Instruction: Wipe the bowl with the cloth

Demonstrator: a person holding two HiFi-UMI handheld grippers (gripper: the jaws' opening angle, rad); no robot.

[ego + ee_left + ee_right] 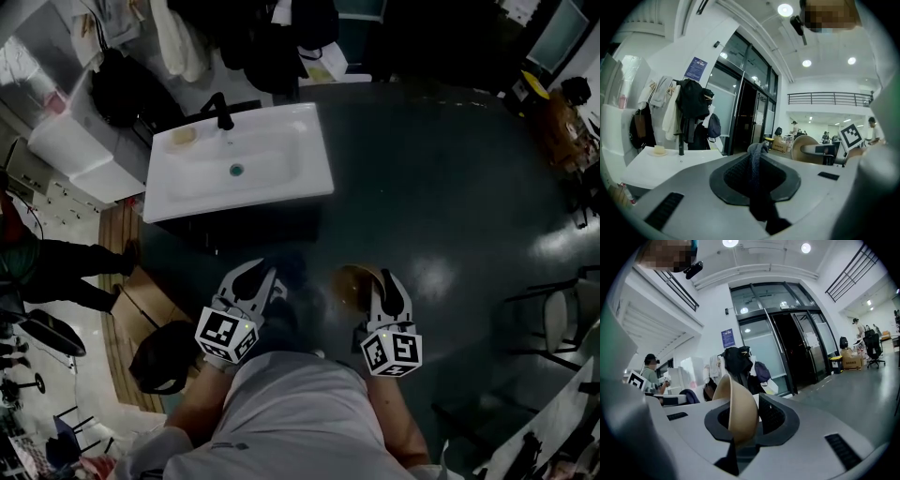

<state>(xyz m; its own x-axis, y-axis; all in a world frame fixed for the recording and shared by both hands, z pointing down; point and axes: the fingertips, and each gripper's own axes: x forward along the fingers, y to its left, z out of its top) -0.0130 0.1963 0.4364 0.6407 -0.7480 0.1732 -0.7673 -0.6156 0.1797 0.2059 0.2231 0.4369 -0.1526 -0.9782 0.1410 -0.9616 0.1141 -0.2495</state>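
We carry both things in the air, in front of our body and above the dark floor [450,187]; the white sink [300,141] is a little ahead of us.

The left gripper [265,279] has its fingers pressed together on the dark cloth [757,180]. The cloth goes up between the pads, a small fold comes out beyond the tips, and the rest hangs down loose. It is soft and limp, so we judge that it will take any shape but will not push back by itself. For wiping, it is better to hold it in a thick bunch, so that fabric and not the jaw tips touches the bowl.

The right gripper [382,281] pinches the tan bowl [738,413] at its wall near the rim, one finger inside and one outside, and the bowl stands on its edge. It looks light, stiff and smooth. We think such a narrow hold at the rim can let the bowl turn or slip when the cloth presses on it, so the pressure should be gentle and go toward the held side. The two grippers are near to each other but apart; the cloth does not touch the bowl yet.
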